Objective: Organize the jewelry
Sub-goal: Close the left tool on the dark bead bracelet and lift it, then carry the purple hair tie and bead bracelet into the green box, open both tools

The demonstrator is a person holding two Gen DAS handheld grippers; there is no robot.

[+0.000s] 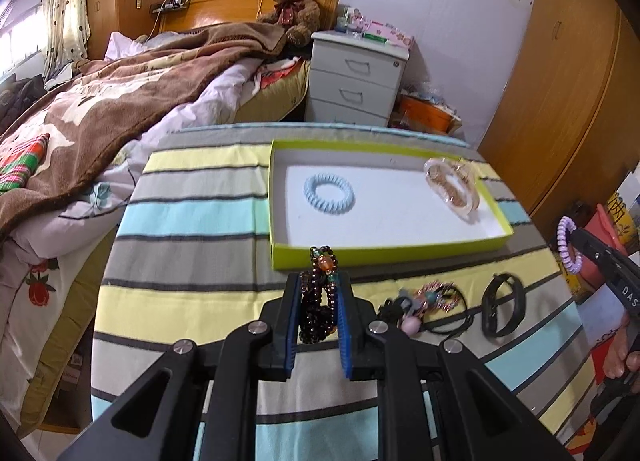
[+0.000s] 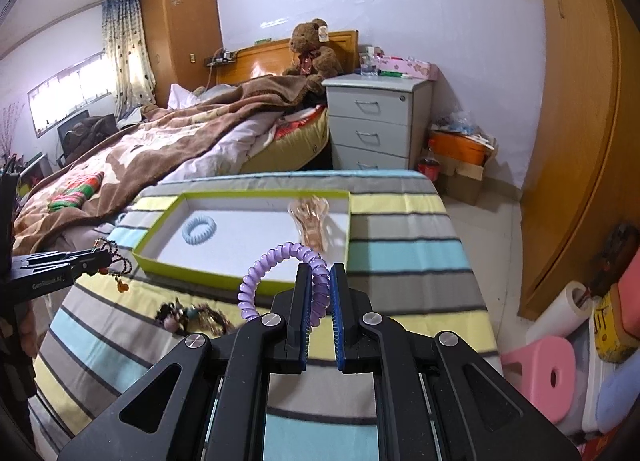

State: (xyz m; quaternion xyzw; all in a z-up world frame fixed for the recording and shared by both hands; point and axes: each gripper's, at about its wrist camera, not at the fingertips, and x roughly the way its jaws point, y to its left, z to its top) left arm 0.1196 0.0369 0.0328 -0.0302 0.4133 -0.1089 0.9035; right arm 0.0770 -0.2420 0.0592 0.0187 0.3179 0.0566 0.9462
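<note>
1. Dark beaded bracelet with an orange bead, pinched between the narrow blue-padded jaws of the left gripper, hanging just in front of the tray's near wall.
2. Purple spiral hair tie, glossy and coiled, clamped by the right gripper, jaws nearly closed on it, looping up before the tray's near edge.
3. Shallow rectangular tray, lime-green walls, white floor; inside it a pale blue coiled hair tie toward the left and a clear bangle with golden filling toward the right.
4. On the cloth in front of the tray, to the right: a tangle of mixed trinkets and a black band, lying apart from each other.
5. Under the tray, a striped tablecloth in yellow, grey, light blue and white.
6. Beyond the tray: a bed with a brown fleece blanket, a teddy bear, a grey three-drawer cabinet; right of it, wooden wardrobe doors.
</note>
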